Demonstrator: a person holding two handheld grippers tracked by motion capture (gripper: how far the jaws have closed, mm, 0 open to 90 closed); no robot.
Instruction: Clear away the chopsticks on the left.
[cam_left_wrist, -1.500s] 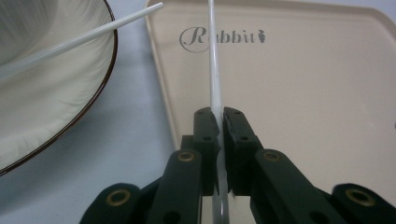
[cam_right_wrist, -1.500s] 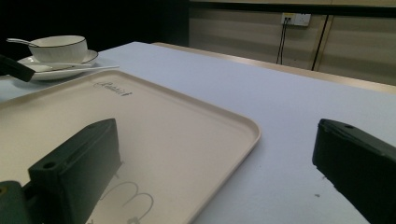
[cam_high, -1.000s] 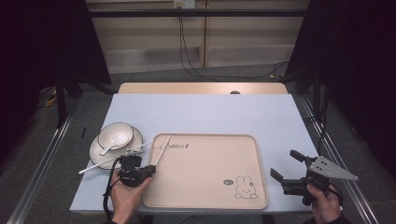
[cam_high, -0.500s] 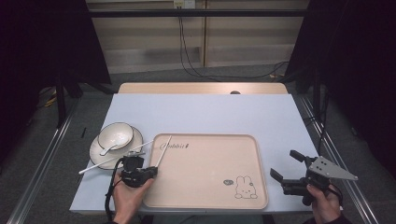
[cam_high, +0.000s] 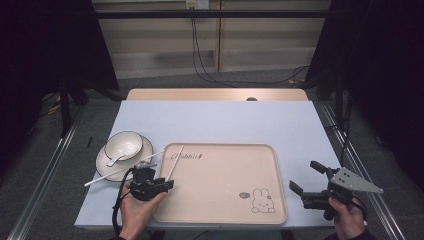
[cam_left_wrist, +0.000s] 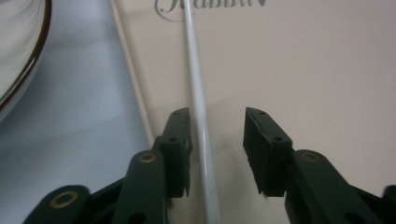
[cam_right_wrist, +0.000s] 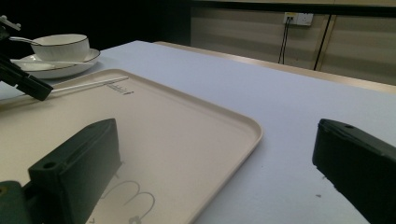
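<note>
One bowl (cam_high: 123, 145) with one spoon (cam_high: 116, 159) sits on one saucer (cam_high: 105, 164) at the table's left; a second white chopstick (cam_high: 102, 177) lies across the saucer. The left gripper (cam_left_wrist: 217, 140) has just been opening (jaws apart), a white chopstick (cam_left_wrist: 198, 112) lying loose between them on the beige tray (cam_high: 235, 170). The right gripper (cam_high: 306, 182) rests wide open beside the tray's right edge

Left gripper (cam_high: 159, 184): held in left hand (cam_high: 135, 205) at near-left edge of table, jaws parted and just been opening, a thin stick lying loose between them, pads clear. Right gripper (cam_high: 307, 180): held in right hand (cam_high: 345, 220) at near-right corner, jaws spread wide, nothing between.
</note>
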